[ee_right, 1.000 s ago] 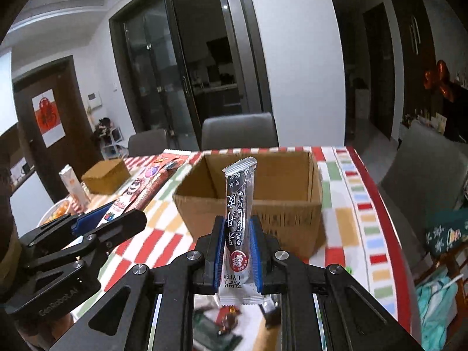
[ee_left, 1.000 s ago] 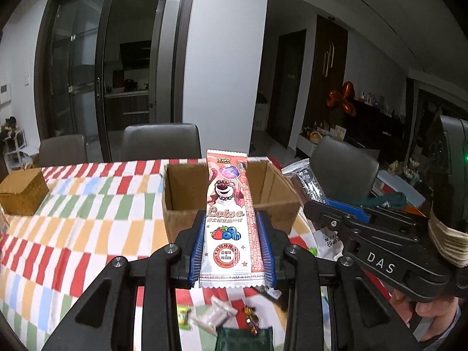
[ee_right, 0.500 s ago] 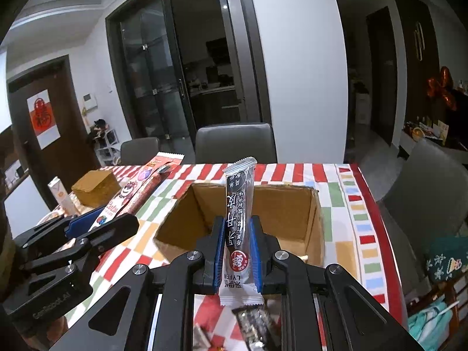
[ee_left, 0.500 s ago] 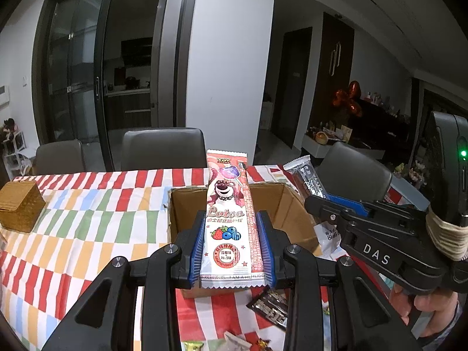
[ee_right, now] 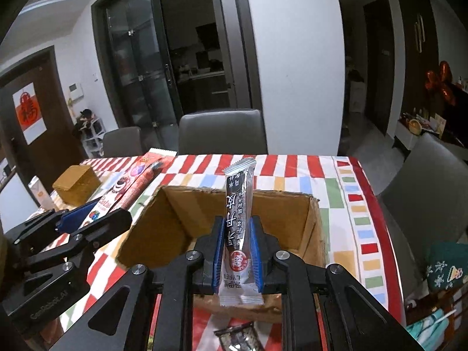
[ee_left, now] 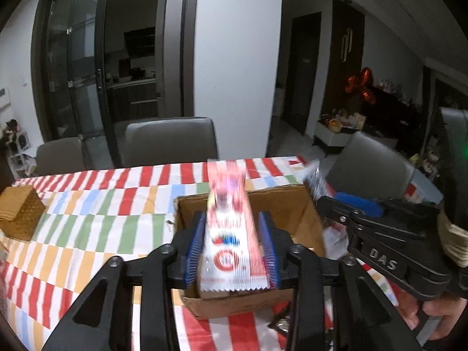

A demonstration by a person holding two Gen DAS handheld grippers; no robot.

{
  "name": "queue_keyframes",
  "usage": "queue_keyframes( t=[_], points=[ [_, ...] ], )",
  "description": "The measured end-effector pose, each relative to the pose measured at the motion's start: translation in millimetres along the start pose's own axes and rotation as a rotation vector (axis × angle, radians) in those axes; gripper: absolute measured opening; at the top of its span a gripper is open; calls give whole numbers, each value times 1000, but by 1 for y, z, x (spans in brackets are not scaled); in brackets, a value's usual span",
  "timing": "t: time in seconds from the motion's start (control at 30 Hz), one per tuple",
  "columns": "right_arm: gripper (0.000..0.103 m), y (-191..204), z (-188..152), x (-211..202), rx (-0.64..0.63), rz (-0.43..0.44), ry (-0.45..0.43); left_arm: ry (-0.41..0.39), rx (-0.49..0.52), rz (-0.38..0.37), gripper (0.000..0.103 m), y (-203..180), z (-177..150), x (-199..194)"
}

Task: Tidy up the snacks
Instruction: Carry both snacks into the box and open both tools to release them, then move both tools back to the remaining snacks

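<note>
A pink snack packet (ee_left: 231,228) is clamped upright in the left gripper (ee_left: 232,245) — a black snack stick (ee_right: 238,228) is gripped by the right gripper (ee_right: 237,259), both held over the cardboard box (ee_right: 175,219).

pink snack bar (ee_left: 231,228): upright, blurred, at 6 o'clock of open cardboard box (ee_left: 295,204)
black snack stick (ee_right: 238,222): upright over the box

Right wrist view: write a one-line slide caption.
Right gripper holds a dark snack stick above the open cardboard box.
</note>
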State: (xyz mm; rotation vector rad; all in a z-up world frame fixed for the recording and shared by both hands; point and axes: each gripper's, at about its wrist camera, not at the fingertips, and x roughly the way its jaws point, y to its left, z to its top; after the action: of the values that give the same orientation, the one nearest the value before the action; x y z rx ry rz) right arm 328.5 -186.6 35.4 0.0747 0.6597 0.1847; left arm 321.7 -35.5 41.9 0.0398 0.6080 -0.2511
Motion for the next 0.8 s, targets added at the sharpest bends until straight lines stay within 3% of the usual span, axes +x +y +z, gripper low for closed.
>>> queue_keyframes(
  t=[0.03,0.07,0.23,0.8],
  points=[
    [38,0,1,1,3,-11,4,-6,4,16,54,0,-2,-1],
    [41,-1,0,0,9,-21,2,-11,7,24,55,-1,-3,-3],
    [41,1,-12,-17,-6,-36,-17,2,24,28,56,-1,-18,-16],
    [41,33,-88,-78,-59,53,1,11,111,-32,59,-14,-82,-85]
  ],
)
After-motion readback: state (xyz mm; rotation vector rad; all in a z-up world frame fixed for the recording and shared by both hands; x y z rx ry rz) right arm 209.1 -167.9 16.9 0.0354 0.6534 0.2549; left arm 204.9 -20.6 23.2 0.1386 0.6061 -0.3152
